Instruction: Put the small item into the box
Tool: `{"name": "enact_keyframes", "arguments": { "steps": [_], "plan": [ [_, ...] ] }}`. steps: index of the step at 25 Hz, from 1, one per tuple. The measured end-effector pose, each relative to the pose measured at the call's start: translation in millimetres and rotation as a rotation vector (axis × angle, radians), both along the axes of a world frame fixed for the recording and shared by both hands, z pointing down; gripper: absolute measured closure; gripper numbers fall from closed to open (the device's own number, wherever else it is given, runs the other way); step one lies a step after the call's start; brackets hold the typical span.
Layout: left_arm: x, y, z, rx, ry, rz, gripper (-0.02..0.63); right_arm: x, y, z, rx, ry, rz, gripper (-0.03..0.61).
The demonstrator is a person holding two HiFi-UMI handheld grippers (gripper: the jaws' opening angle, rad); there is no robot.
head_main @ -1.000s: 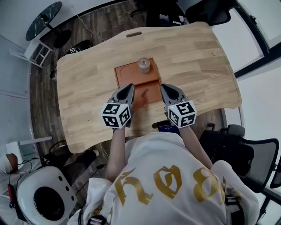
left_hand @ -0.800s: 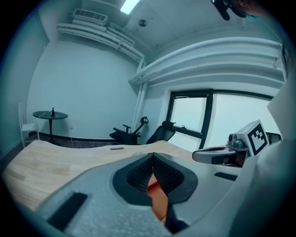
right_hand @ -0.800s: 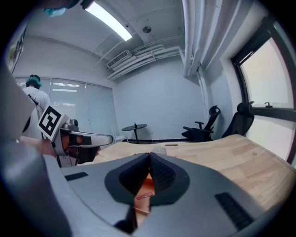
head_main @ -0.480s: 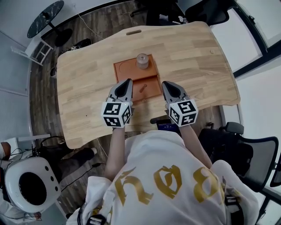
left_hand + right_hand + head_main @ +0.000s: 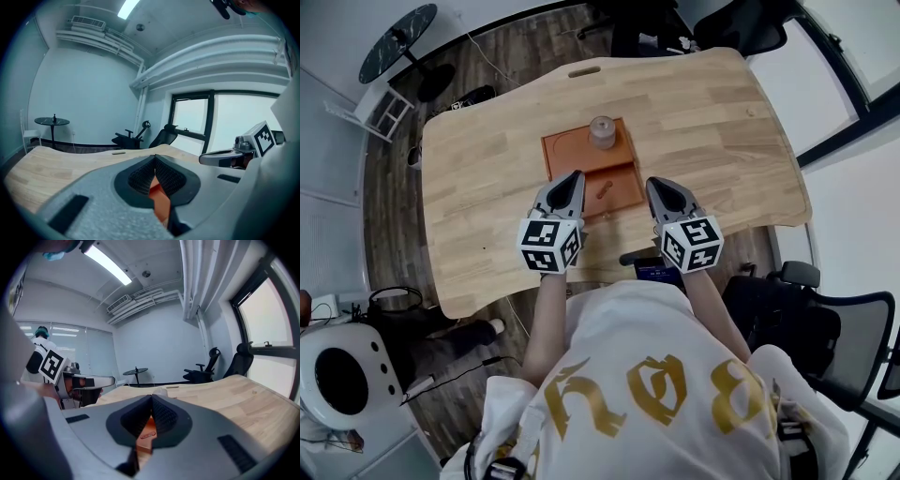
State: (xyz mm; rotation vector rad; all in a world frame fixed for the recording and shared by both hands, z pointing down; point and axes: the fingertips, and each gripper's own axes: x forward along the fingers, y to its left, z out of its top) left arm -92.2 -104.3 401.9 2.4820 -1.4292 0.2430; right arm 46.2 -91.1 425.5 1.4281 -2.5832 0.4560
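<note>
An orange-brown shallow box (image 5: 567,150) sits mid-table in the head view. A small oblong item (image 5: 602,188) lies in its near compartment. A clear round jar (image 5: 602,131) stands on its far part. My left gripper (image 5: 575,175) hovers at the box's near left edge, jaws shut with nothing held. On the near right side, my right gripper (image 5: 653,184) is also shut and empty. The left gripper view shows the shut left gripper (image 5: 155,158) with a strip of the orange box (image 5: 160,204) below it. Beneath the right gripper (image 5: 151,397), the box (image 5: 144,445) and small item (image 5: 148,432) show.
The wooden table (image 5: 487,187) spreads wide on both sides of the box. Office chairs (image 5: 787,319) stand to the right and beyond the far edge. A round side table (image 5: 394,42) and a person's white headgear (image 5: 342,380) are on the floor side at left.
Both grippers stay shut in nearly the same place beside the box. The head camera shifted slightly, and the person at lower left moved further left.
</note>
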Motion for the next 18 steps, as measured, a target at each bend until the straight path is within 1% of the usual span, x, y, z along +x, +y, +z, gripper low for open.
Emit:
{"name": "enact_keyframes", "arguments": {
  "steps": [8, 18],
  "plan": [
    [-5.7, -6.1, -0.1, -0.006, 0.025, -0.02, 0.604, 4.6, -9.0, -1.3, 0.006, 0.009, 0.008, 0.566],
    [-4.1, -8.1, 4.8, -0.022, 0.026, -0.016, 0.603, 7.5, -10.5, 4.1, -0.014, -0.006, 0.011, 0.566]
  ]
}}
